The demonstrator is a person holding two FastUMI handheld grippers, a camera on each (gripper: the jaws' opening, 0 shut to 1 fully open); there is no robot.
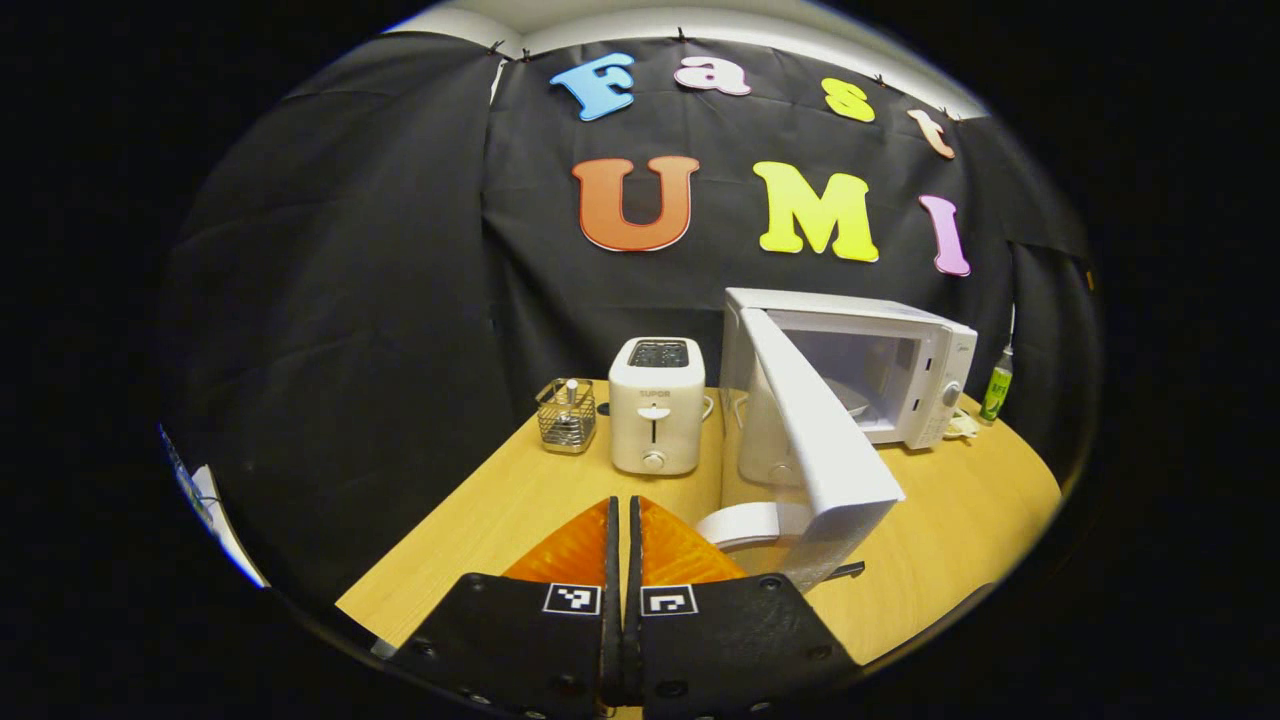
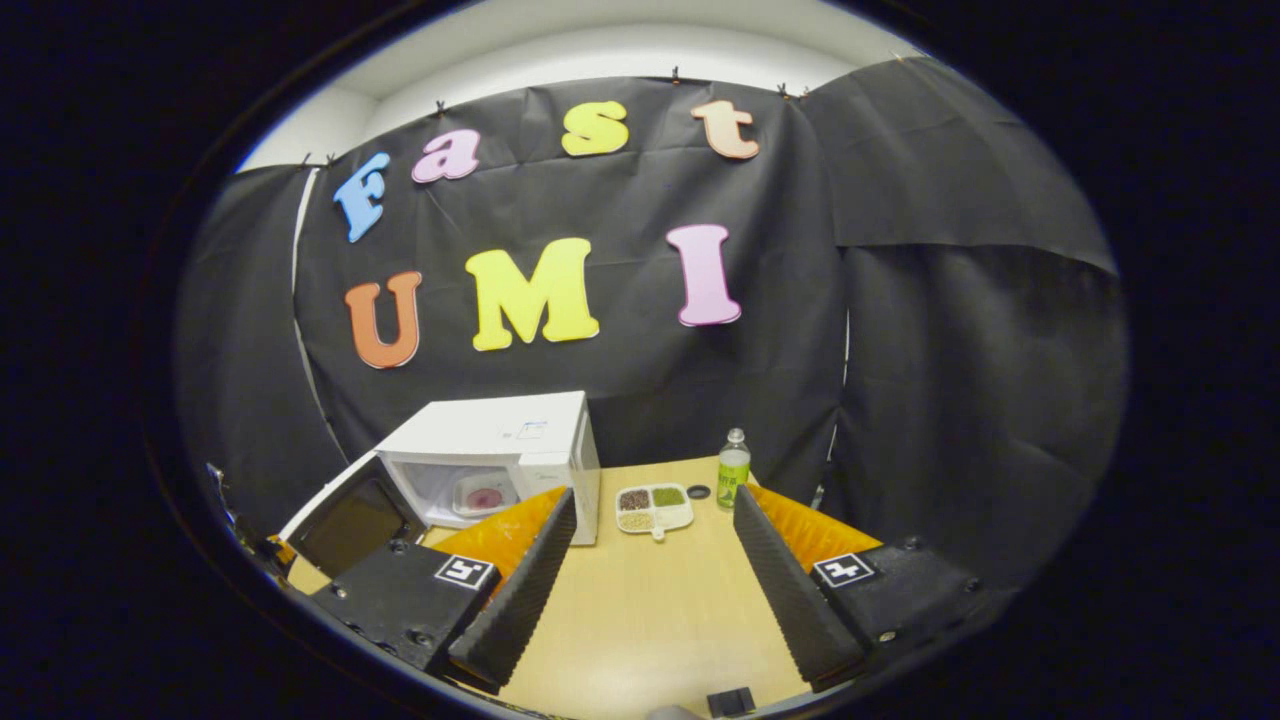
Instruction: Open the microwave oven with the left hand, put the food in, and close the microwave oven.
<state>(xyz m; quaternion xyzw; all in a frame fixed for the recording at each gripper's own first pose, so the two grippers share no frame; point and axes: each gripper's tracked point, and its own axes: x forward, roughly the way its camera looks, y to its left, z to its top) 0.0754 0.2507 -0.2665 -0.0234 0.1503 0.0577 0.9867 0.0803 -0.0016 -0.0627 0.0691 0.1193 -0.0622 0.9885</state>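
Microwave [image 1: 900, 380]: on table [image 1: 520, 500], door [image 1: 815, 430] swung open, dish [image 2: 482, 497] inside.
Left hand-held gripper [image 1: 622, 520]: fingers together, empty, just beside door.
Right hand-held gripper [image 2: 650, 545]: spread wide, empty.
Advice: push door's outer edge steadily till latched.

I count one microwave [image 1: 880, 380], one toaster [image 1: 656, 405], one wire basket [image 1: 566, 416], one green bottle [image 2: 733, 468], one divided food tray [image 2: 655, 508], and what looks like one bottle cap [image 2: 699, 492] on the table [image 2: 640, 610].
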